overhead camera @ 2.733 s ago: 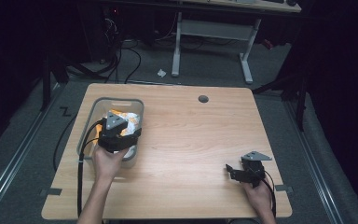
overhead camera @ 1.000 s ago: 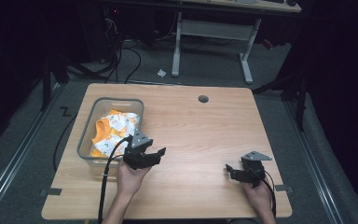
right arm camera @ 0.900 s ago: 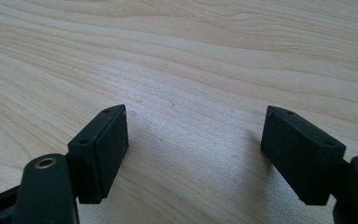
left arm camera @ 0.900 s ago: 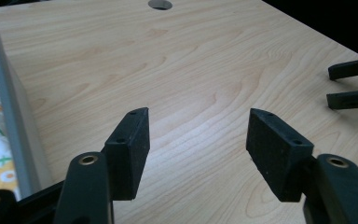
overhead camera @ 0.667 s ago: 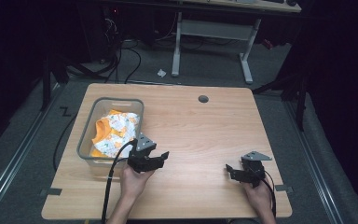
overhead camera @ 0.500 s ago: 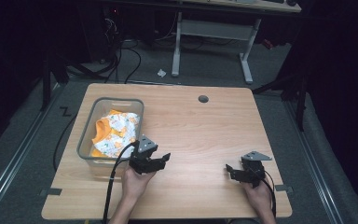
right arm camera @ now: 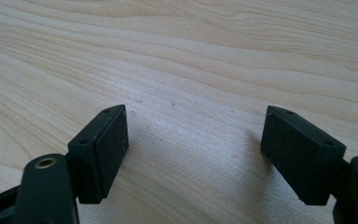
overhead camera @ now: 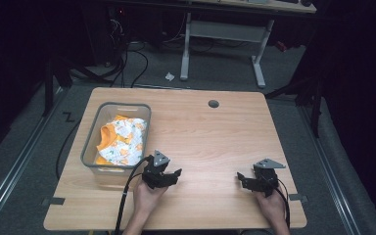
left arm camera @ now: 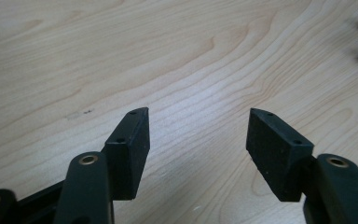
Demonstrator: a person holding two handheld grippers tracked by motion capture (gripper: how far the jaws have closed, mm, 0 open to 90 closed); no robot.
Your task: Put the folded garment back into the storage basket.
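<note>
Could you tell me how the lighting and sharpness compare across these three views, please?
High view: table evenly lit, surroundings nearly black, slightly soft. Left gripper view: wood grain crisp, left claw a bit soft up close. Right gripper view: bright wood, faint shadow beside the right claw.

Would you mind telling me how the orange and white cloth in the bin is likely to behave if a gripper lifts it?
The cloth lies crumpled and folded in the clear bin, so it is probably floppy and would drape. It looks thin, so likely light. A pinch may lift only one fold, leaving the rest trailing.
</note>
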